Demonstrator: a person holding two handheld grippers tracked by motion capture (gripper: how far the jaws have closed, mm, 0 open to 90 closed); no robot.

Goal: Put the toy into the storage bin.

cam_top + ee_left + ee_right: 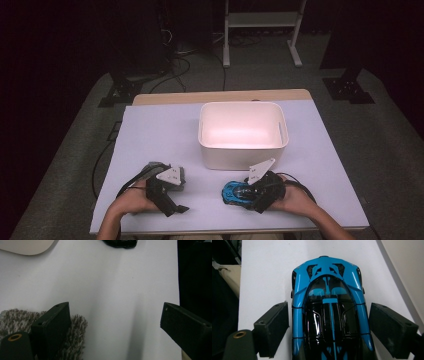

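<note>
A blue and black toy car (231,192) lies on the white table (150,130) in front of a white bin (243,155). My right gripper (243,194) is open around it. In the right gripper view the car (329,290) lies lengthwise between the jaws of my right gripper (329,308), a thin gap showing at the left pad (274,327). My left gripper (177,199) stands open at the front left, partly over a grey woolly cloth (152,167). In the left gripper view, the cloth (75,327) lies under the left jaw of my left gripper (116,307), and bare table lies between the jaws.
The bin (25,246) looks empty in the high view and sits mid-table; its wall (407,265) is just right of the car. The table's front edge is close behind both hands. Stands and cables (170,65) sit on the floor beyond the table.
</note>
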